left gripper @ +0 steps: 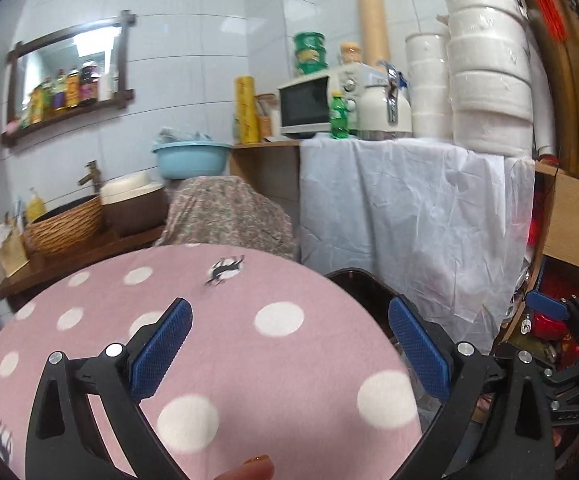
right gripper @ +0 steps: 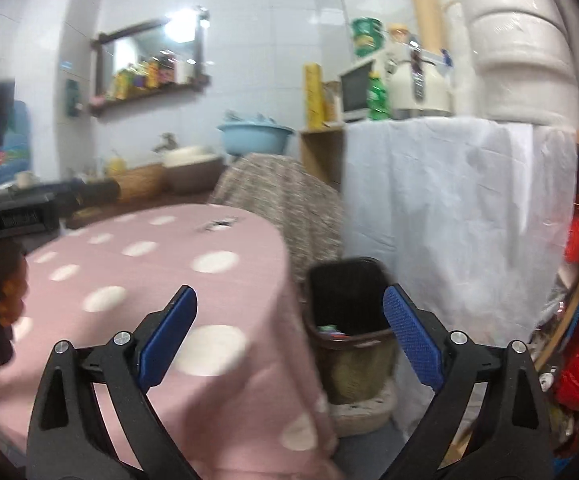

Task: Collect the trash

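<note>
Both tongs, left tongs and right tongs, gape wide and empty above the cleared-looking bench; trash bin at two o'clock. Next: seek remaining litter.

Left gripper and right gripper alike, black angular plastic arms, silver round screws, blue cross-hatched pads, orange-painted fingernail

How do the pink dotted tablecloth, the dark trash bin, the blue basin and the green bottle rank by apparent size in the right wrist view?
1. pink dotted tablecloth, although it is nearest the camera
2. dark trash bin
3. blue basin
4. green bottle, farther away, so true size unsure
</note>
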`<state>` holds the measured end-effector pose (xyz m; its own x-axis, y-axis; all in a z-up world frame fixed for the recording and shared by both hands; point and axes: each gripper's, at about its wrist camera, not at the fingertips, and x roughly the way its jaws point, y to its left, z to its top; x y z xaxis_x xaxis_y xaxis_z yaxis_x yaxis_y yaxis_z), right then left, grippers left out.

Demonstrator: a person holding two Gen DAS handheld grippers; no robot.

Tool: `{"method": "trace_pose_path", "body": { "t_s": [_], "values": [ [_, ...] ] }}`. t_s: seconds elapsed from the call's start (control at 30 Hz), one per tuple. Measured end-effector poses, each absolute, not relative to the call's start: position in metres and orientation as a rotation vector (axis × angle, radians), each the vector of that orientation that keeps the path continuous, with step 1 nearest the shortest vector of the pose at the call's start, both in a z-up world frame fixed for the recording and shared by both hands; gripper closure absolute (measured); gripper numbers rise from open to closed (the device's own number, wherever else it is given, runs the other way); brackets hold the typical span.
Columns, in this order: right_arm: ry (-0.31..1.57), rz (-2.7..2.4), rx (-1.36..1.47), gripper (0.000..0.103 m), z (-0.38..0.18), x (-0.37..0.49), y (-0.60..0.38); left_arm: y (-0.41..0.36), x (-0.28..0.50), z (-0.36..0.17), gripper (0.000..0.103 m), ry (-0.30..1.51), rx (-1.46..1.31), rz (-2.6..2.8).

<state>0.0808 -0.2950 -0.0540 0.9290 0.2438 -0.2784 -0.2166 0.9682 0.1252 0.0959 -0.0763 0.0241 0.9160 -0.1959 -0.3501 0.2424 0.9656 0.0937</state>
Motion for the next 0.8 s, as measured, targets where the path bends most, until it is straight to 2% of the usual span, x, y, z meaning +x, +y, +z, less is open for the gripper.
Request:
{"method": "trace_pose_path", "body": {
  "t_s": [0.3, 0.43, 0.8],
  "values": [
    [0.226, 0.338, 0.101, 0.006, -0.042, 0.021, -0.241, -0.034, 0.021, -0.001, 0.005, 0.336, 0.058, -0.043],
    [0.198, 0.302, 0.079, 0.006, -0.039, 0.005, -0.234, -0.025, -0.009, -0.004, 0.005, 0.242, 0.044, 0.023],
    [0.166, 0.300, 0.046, 0.006, -0.043, -0.039, -0.229, -0.029, -0.033, -0.012, 0.005, 0.238, 0.013, 0.003]
  ]
}}
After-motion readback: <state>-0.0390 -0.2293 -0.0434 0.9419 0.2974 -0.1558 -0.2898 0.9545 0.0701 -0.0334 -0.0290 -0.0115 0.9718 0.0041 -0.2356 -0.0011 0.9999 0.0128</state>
